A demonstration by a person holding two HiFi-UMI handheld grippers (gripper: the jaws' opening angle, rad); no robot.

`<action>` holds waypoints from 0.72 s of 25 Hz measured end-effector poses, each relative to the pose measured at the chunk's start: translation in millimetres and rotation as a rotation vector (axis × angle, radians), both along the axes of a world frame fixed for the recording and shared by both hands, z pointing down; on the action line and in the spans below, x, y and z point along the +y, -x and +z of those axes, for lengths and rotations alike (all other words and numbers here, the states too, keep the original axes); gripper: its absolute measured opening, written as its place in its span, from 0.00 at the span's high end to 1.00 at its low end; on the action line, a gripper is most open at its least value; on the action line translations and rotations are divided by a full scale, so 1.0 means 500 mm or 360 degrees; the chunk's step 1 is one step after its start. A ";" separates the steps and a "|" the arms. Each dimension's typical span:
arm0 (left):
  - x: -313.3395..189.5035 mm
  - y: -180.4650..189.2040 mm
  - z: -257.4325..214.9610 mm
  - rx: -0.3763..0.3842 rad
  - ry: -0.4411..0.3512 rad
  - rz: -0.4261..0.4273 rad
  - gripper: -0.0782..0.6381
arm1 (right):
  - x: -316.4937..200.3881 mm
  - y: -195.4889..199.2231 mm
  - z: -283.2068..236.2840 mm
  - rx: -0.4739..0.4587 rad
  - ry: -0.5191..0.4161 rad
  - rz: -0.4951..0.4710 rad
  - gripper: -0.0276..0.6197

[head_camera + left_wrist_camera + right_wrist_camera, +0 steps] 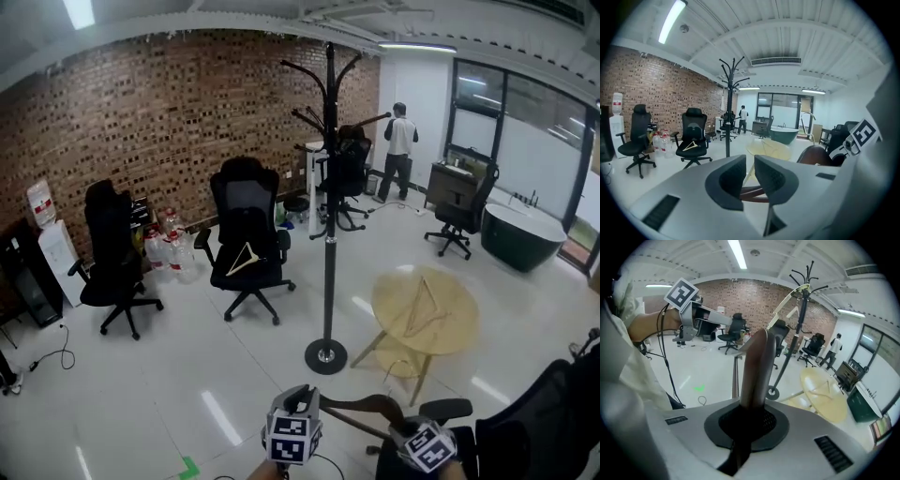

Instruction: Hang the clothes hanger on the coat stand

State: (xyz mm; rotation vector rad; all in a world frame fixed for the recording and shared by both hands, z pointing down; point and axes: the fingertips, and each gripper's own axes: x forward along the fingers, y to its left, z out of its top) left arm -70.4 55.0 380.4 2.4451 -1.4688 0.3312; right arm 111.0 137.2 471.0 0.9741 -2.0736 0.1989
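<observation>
The black coat stand (329, 206) rises from a round base in the middle of the floor, its curved pegs up high. At the bottom of the head view my two grippers carry a dark brown clothes hanger (361, 405) between them. The left gripper (305, 398) is shut on the hanger's left end; in its own view the brown bar (750, 193) crosses between the jaws. My right gripper (403, 427) is shut on the other shoulder (757, 366), with the metal hook (787, 303) arching up beside the stand (794, 324). The stand is some way ahead of both grippers.
A round wooden table (459, 328) with a pale hanger on it stands right of the stand's base. A black office chair (246, 225) left of the stand holds another pale hanger. Another chair (112, 253) is at left, a dark chair (534, 422) beside my right gripper, a person (398, 150) far back.
</observation>
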 end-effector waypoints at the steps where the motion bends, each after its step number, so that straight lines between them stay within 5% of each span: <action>1: -0.006 0.039 -0.024 0.0010 -0.0027 -0.0011 0.80 | -0.014 0.042 -0.026 0.0004 -0.0015 -0.0046 0.96; 8: -0.018 0.244 -0.232 -0.0016 -0.0260 0.0020 0.80 | -0.108 0.285 -0.232 0.0058 -0.0201 -0.0221 0.96; 18: -0.064 0.369 -0.375 -0.0044 -0.0425 -0.0064 0.80 | -0.214 0.441 -0.389 0.0111 -0.0380 -0.0360 0.96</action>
